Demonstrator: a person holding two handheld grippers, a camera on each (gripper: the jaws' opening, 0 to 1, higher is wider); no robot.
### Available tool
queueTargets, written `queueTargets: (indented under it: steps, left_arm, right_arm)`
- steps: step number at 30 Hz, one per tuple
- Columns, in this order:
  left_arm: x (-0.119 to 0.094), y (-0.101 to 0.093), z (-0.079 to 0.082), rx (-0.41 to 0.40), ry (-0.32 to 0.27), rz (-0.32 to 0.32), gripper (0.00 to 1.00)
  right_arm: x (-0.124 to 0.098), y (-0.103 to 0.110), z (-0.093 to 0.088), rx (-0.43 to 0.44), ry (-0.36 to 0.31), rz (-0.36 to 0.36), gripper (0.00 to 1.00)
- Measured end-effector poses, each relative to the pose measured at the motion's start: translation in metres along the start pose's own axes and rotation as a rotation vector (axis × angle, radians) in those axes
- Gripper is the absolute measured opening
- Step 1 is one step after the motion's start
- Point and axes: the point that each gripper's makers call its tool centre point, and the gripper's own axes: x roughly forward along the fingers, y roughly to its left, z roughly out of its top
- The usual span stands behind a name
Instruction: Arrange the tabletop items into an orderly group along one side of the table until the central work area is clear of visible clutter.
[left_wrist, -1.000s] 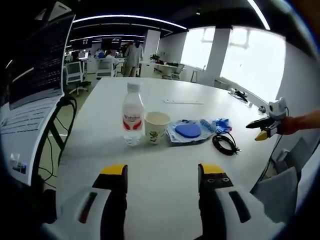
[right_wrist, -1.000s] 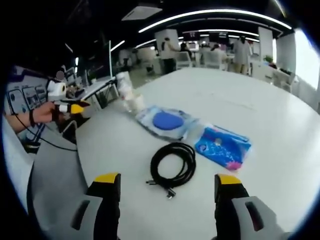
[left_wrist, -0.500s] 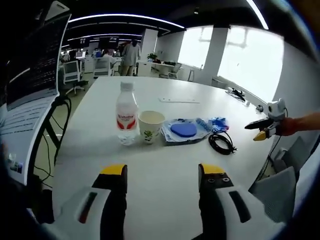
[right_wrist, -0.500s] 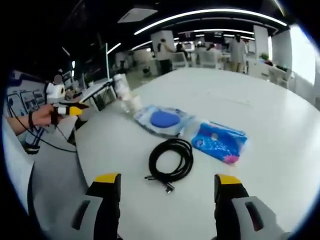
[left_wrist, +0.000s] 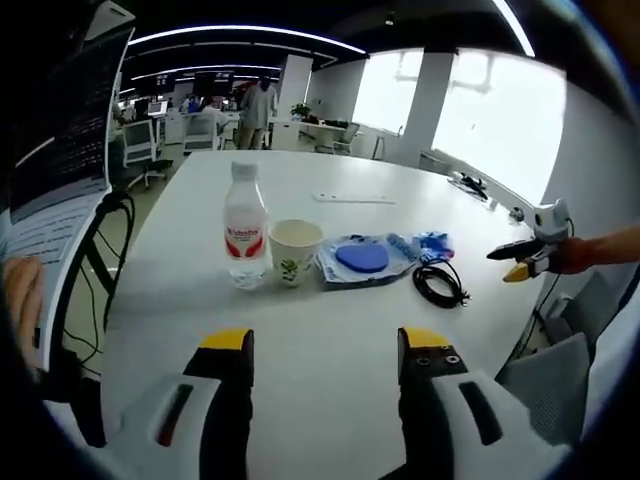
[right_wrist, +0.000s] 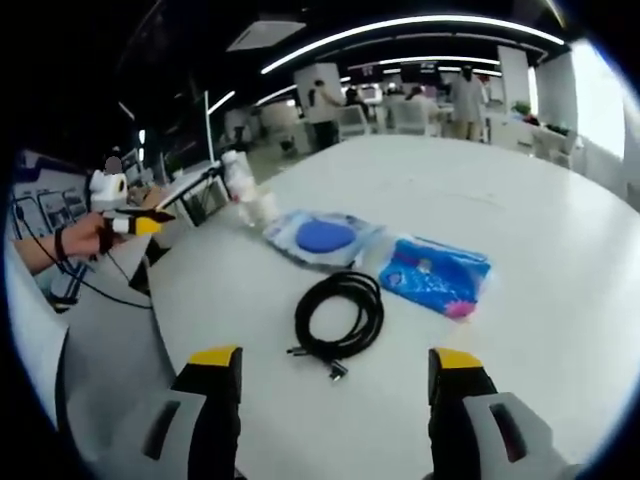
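Observation:
On the white table (left_wrist: 330, 185) stand a clear water bottle with a red label (left_wrist: 245, 235) and a paper cup (left_wrist: 293, 250). To their right lie a blue disc in a clear bag (left_wrist: 362, 258), a blue packet (left_wrist: 425, 245) and a coiled black cable (left_wrist: 440, 285). My left gripper (left_wrist: 326, 345) is open and empty, well short of the row. My right gripper (right_wrist: 337, 360) is open and empty, just short of the cable (right_wrist: 338, 312), with the packet (right_wrist: 435, 272), the bagged disc (right_wrist: 322, 236) and the bottle (right_wrist: 240, 185) beyond. Each gripper also appears in the other's view (left_wrist: 503, 266) (right_wrist: 160, 222).
A laptop on a stand (left_wrist: 60, 150) with hanging cables sits off the table's left side. A grey chair (left_wrist: 570, 370) stands near the right edge. A flat white strip (left_wrist: 347, 199) lies farther along the table. People and desks (left_wrist: 255, 105) are far behind.
Both views have drifted a little as the hands moved. The items on the table lie where they were. Both grippers stay open and empty.

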Motion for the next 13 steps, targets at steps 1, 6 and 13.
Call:
queueTargets:
  steps: [1,6,13]
  left_arm:
    - [0.0002,-0.0001,0.0,0.0,0.0,0.0,0.58]
    - [0.0013,-0.0027,0.0,0.003,0.003,-0.005,0.58]
    - [0.0032,-0.0034,0.0005,0.001,0.005,-0.008,0.58]
  right_arm:
    - [0.0001,-0.0005,0.0,0.001,0.0,0.0,0.77]
    - [0.0008,-0.0019,-0.0004,0.006,-0.002,-0.002,0.77]
    - [0.0019,-0.0019,-0.0009,0.015,-0.004,-0.002,0.77]
